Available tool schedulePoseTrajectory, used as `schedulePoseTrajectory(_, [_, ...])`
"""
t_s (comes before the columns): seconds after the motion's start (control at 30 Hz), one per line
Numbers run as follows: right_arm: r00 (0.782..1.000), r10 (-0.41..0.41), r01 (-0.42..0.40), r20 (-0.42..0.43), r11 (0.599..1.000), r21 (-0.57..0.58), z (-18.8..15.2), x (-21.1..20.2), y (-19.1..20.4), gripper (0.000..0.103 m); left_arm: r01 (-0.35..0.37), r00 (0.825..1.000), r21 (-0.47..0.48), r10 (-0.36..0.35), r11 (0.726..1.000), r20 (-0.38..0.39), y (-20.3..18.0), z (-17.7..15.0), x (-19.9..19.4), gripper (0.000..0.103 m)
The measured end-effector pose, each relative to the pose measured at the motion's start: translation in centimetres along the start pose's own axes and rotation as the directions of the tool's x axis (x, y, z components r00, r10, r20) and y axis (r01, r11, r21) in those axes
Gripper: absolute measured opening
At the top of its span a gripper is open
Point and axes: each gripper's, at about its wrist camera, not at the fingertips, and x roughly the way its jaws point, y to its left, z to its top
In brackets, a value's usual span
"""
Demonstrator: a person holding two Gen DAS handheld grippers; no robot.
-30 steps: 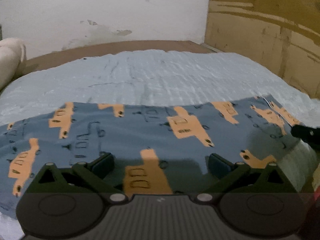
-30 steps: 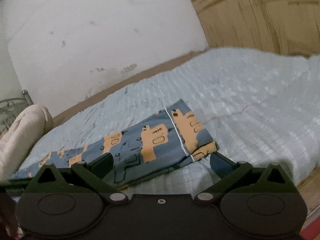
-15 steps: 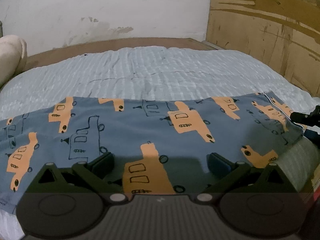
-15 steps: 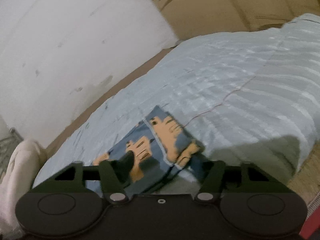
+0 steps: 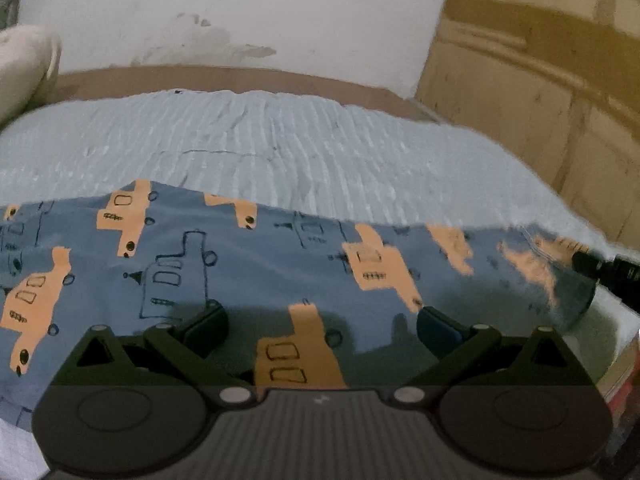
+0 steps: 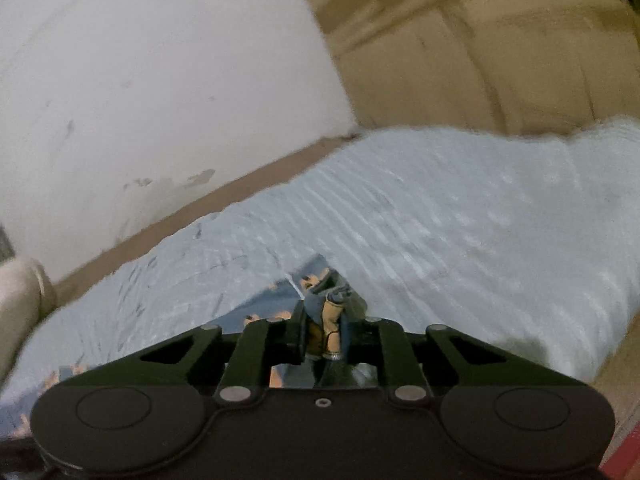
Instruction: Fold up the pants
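Pants [image 5: 248, 276], blue with orange car prints, lie flat on the pale quilted bed cover [image 5: 280, 148] just under the left gripper [image 5: 320, 324], whose fingers stand spread apart above the cloth. The right gripper [image 6: 324, 332] pinches a bunched corner of the pants between pressed-together fingers. Its view is blurred, the gripper body hides most of the cloth, and no writing can be read.

Dim indoor light; right wrist view heavily motion-blurred, fisheye corners vignetted black, soft shadow cast on pants [image 5: 248, 280] below left gripper [image 5: 320, 332].
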Motion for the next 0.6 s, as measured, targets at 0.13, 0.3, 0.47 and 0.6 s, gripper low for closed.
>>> schedulePoseTrajectory(0.13, [0.999, 0.036, -0.032, 0.024, 0.987, -0.157, 0.5, -0.4, 3.4, 0.015, 0.053, 0.998, -0.074, -0.051, 0.996, 0.029, 1.6, 0.7, -1.0, 0.102])
schedulePoseTrajectory(0.3, [0.992, 0.124, -0.105, 0.036, 0.937, -0.333, 0.1, -1.4, 8.2, 0.015, 0.107, 0.992, -0.137, -0.097, 0.985, 0.082, 3.6, 1.6, -2.8, 0.102])
schedulePoseTrajectory(0.47, [0.975, 0.220, -0.206, -0.022, 0.868, -0.451, -2.0, -2.5, 12.8, 0.015, 0.131, 0.987, -0.195, -0.110, 0.972, 0.118, 5.5, 2.3, -3.9, 0.102])
schedulePoseTrajectory(0.6, [0.963, 0.252, -0.267, -0.100, 0.819, -0.507, -4.6, -2.6, 15.4, 0.015, 0.123, 0.988, -0.216, -0.099, 0.969, 0.119, 6.4, 2.3, -3.9, 0.102])
